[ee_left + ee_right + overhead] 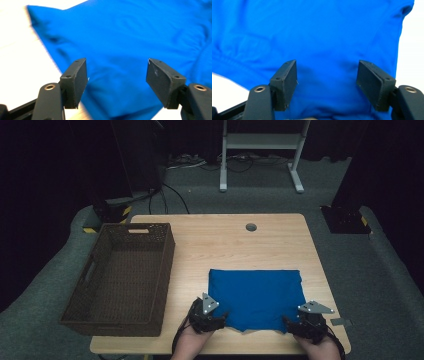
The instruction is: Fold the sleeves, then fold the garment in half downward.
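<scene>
High view shows both grippers, left (216, 316) and right (295, 324), jaws wide apart at the near corners of the blue cloth (255, 297) lying flat on the table (210, 245), apparently ready to pinch and fold it.

Both hands enter from the bottom edge, left gripper (218, 316) and right gripper (293, 322) well apart and level with each other, each pointing forward and angled slightly inward, grey plates on top, jaws of both spread wide with nothing clamped between the pads.
</scene>
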Motion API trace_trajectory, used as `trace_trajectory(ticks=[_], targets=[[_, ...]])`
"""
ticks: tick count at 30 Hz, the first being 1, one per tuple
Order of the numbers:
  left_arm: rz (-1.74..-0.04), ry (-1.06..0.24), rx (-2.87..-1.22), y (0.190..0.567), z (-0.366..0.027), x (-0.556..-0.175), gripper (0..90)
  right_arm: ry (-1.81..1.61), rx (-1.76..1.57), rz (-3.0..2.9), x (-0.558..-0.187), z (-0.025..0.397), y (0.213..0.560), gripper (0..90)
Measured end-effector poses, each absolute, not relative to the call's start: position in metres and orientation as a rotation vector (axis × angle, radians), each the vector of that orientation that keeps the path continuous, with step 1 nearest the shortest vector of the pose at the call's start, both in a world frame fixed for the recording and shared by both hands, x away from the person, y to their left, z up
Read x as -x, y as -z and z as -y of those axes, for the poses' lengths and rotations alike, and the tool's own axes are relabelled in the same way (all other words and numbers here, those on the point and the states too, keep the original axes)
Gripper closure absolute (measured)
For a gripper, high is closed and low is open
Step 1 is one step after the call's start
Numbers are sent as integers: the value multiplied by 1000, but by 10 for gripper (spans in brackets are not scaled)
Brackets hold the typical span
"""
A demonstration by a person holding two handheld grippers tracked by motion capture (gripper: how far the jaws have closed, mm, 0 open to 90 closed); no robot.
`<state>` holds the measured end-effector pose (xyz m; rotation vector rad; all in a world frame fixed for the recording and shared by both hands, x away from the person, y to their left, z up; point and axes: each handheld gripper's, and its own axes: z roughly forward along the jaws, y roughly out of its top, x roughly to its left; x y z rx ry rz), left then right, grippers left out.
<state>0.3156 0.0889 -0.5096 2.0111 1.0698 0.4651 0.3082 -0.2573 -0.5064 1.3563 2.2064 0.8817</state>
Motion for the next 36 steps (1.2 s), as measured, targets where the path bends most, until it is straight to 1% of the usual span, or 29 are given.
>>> trace_trajectory(ticks=[4, 7, 10, 16, 21, 27, 32, 36], targets=[[-1111, -495, -2007, 512, -103, -320, 322, -875, -1369, -2208, -319, 253, 504, 303], [-1150, -490, -2004, 517, -111, -323, 314, -854, -1376, -2215, -326, 248, 504, 284], [-1177, -474, -1989, 519, -116, -325, 311, -848, -1372, -2220, -331, 246, 502, 271], [-1203, -486, -1973, 520, -121, -330, 305, -826, -1376, -2240, -340, 241, 505, 261], [-1241, -493, -1979, 525, -125, -333, 298, -813, -1387, -2252, -345, 239, 510, 263], [-1266, -539, -1984, 526, -126, -335, 272, -794, -1372, -2255, -347, 238, 510, 272], [-1270, -558, -2000, 526, -124, -337, 244, -790, -1370, -2258, -346, 240, 510, 287], [-1266, -564, -2002, 526, -124, -336, 242, -785, -1374, -2258, -344, 246, 509, 295]])
